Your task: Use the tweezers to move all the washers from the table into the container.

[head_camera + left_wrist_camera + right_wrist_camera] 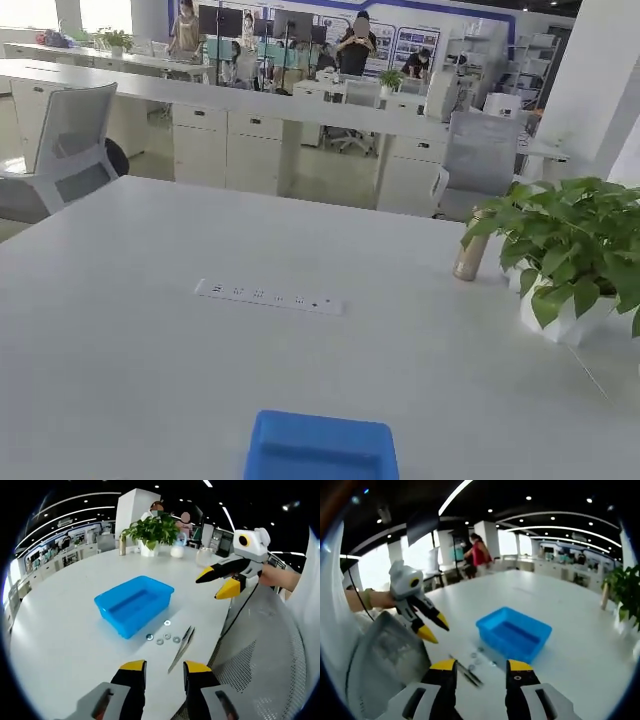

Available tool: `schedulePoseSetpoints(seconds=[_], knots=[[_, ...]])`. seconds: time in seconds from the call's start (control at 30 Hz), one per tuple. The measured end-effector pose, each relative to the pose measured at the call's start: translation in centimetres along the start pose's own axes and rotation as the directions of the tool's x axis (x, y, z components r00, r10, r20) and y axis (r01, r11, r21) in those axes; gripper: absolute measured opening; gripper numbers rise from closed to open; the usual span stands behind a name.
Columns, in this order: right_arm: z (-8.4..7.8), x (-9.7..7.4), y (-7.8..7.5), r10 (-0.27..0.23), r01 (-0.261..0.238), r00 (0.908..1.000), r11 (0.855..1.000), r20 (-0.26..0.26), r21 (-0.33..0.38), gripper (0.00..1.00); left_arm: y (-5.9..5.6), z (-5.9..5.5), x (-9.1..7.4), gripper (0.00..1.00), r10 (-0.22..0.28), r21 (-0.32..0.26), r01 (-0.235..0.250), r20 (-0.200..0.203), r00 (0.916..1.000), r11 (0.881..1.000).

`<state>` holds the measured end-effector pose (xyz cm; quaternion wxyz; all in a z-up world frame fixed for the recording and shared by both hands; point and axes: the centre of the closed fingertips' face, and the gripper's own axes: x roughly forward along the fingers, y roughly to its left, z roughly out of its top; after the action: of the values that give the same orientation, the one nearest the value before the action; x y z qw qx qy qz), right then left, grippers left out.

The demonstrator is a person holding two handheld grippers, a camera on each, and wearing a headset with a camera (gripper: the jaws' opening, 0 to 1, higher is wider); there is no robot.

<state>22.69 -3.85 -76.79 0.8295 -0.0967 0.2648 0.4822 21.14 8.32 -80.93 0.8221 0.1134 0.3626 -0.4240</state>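
Left tool [165, 666], right tool [481, 666] released; tweezers [181, 647], washers [162, 635] by table [65, 640] edge, beside container [134, 602].

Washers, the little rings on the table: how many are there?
4 washers. One lies near the blue container; a second, third and fourth line up beside the tweezers. None looks hidden.

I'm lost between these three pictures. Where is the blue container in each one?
Head view: the blue container is at the bottom centre, cut off by the lower edge.
Left gripper view: it sits near the centre, just beyond the washers and tweezers.
Right gripper view: it is a little right of centre.
Shared landmark: the potted plant on the same table.
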Motion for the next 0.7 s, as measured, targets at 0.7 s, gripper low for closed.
schedulePoseSetpoints(seconds=[0.7], knots=[[-5.2, 5.9, 1.2, 0.166, -0.276, 0.9237, 0.913, -0.346, -0.3, 0.22, -1.3, -2.3, 3.2, 0.14, -0.096, 0.139, 0.123, -0.183, 0.9784, 0.983]])
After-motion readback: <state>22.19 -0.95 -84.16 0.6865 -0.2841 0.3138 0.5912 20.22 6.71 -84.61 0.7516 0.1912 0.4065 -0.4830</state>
